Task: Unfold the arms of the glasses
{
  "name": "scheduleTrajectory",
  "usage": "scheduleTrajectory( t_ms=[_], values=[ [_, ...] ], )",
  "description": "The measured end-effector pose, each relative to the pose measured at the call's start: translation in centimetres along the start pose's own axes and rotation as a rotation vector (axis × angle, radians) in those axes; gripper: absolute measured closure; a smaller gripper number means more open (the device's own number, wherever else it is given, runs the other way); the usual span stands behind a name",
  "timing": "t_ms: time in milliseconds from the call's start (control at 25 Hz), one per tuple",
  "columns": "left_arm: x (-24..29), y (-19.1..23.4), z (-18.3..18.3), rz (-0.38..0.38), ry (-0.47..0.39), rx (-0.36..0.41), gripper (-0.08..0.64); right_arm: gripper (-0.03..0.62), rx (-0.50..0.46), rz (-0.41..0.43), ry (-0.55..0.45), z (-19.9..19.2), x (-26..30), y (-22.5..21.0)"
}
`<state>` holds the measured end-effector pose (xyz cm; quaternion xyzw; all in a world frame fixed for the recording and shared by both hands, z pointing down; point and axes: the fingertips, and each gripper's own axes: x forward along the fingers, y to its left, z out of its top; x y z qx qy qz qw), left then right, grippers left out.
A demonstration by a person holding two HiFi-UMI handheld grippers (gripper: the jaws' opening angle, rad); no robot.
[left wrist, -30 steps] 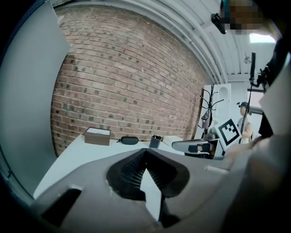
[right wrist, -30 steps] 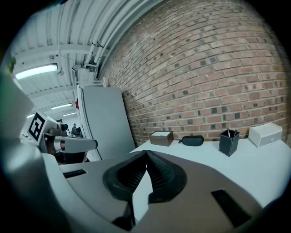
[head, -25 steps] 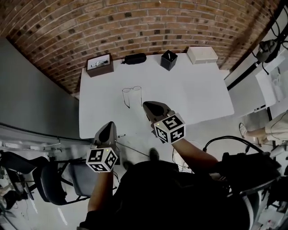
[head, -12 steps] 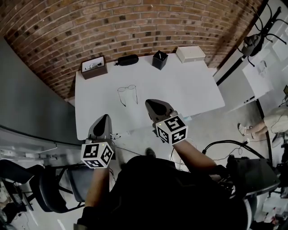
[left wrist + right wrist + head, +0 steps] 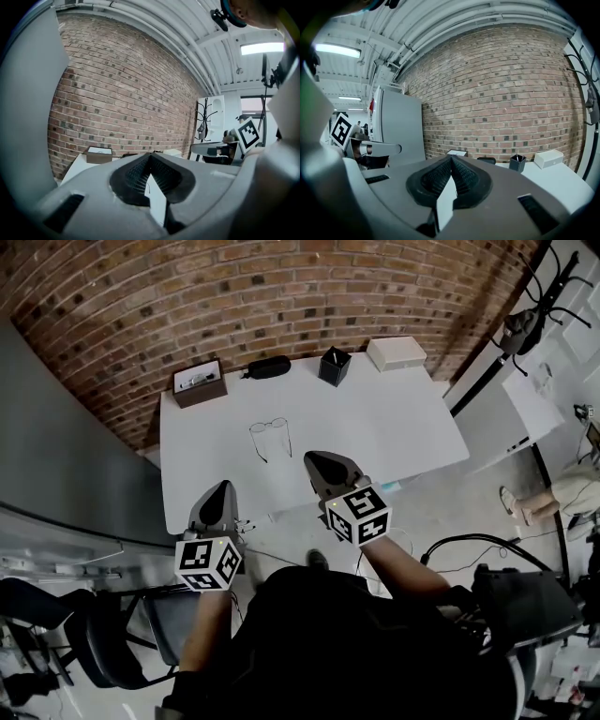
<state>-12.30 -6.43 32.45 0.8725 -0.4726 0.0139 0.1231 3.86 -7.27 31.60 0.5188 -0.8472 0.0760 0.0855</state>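
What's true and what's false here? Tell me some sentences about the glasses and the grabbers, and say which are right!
1. The glasses lie on the white table. True.
2. The left gripper holds the glasses. False: it is shut on nothing, and the glasses lie apart from it.
3. The right gripper has its fingers shut. True.
4. The black case touches the glasses. False: it lies at the far edge, between the brown box and the black holder.
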Motion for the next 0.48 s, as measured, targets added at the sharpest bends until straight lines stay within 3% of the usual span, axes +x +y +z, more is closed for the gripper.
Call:
scheduleTrajectory(
  t_ms=[240, 480],
  values=[
    [-0.51, 0.18, 0.2, 0.004, -0.003, 0.038, 0.549, 0.583, -0.001, 0.009, 0.009, -0.23, 0.57, 0.49],
    [-0.43, -0.01, 0.63, 0.0, -0.007, 0.022, 0.549, 0.583, -0.001, 0.004, -0.001, 0.6, 0.59, 0.31]
  ],
)
